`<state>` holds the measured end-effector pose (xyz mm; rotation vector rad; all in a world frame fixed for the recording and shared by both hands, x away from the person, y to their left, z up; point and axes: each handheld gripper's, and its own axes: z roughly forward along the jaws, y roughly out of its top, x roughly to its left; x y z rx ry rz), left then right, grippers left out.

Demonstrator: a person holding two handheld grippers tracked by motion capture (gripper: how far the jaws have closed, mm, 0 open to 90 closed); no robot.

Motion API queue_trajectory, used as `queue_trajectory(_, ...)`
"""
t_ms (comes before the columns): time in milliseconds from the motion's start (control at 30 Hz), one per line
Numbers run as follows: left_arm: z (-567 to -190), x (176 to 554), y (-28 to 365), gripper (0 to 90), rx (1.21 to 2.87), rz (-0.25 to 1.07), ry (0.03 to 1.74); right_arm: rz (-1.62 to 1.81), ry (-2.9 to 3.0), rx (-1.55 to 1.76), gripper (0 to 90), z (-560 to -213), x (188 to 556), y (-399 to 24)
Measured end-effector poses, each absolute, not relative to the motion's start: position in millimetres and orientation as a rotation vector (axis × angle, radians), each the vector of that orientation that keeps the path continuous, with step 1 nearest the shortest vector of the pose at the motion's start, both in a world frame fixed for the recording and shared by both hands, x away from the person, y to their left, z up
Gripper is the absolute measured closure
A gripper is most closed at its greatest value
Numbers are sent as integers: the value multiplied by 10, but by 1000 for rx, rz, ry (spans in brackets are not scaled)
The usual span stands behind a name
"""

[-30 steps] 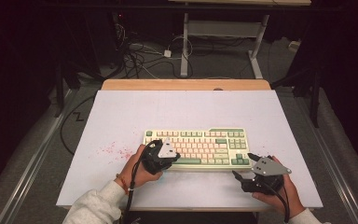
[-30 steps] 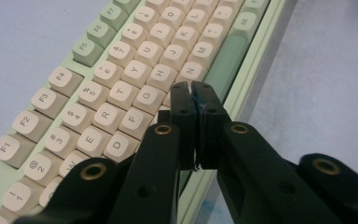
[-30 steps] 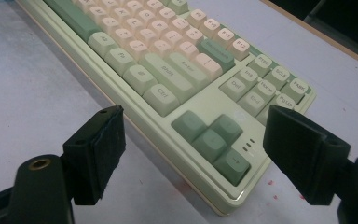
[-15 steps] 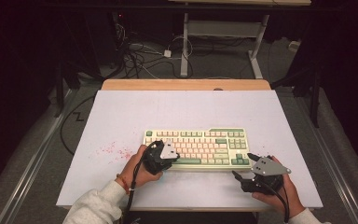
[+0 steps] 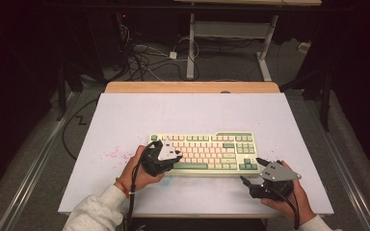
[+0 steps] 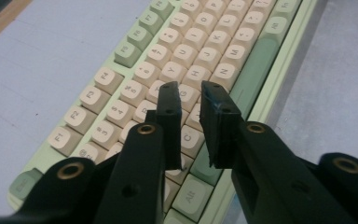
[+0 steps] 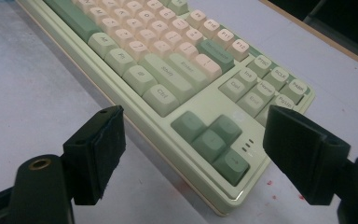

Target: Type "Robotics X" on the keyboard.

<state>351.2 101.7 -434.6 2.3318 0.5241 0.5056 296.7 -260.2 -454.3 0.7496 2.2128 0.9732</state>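
Left gripper (image 5: pixel 169 155): held over the left half of the keyboard (image 5: pixel 207 151); jaws drawn close together with only a slim gap between them, nothing held in that gap.
Left gripper, own view (image 6: pixel 189 100): the tips hang above the letter keys, with the long green space bar (image 6: pixel 254 58) just to the right of the right-hand jaw; whether the tips touch a keycap cannot be told.
Right gripper (image 5: pixel 252 172): jaws spread wide and empty, sitting just off the keyboard's front right corner, low over the white table top (image 5: pixel 183 115).
Right gripper, own view (image 7: pixel 191 151): the keyboard's corner lies in the span between the two jaws, the green arrow keys (image 7: pixel 212 137) directly ahead; neither jaw is seen touching the case.
Keyboard: pale green case, cream and green keys, lying flat ahead of both grippers, left one above it, right one beside it.
Table marks: red specks (image 5: pixel 112 155) to the left of the left gripper.
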Motion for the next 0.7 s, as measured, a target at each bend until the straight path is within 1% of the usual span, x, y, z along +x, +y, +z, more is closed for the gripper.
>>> queue_trajectory(200, -4329, 3510, 1084, 634, 2304, 559, 542, 975, 2211, 749, 211, -4539, 2970, -2604)
queue_trajectory(267, -4324, 3505, 1100, 581, 2299, 572, 547, 975, 2209, 749, 211, -4537, 2971, -2605)
queue_trajectory(300, -4324, 3498, 1106, 537, 2291, 590, 551, 975, 2209, 749, 211, -4536, 2972, -2606)
queue_trajectory(467, -4325, 3476, 1127, 404, 2272, 644, 572, 977, 2203, 755, 211, -4530, 2968, -2611)
queue_trajectory(567, -4326, 3463, 1141, 302, 2262, 668, 574, 978, 2200, 753, 211, -4527, 2969, -2615)
queue_trajectory(700, -4341, 3454, 1176, 236, 2260, 682, 583, 979, 2199, 750, 211, -4525, 2970, -2619)
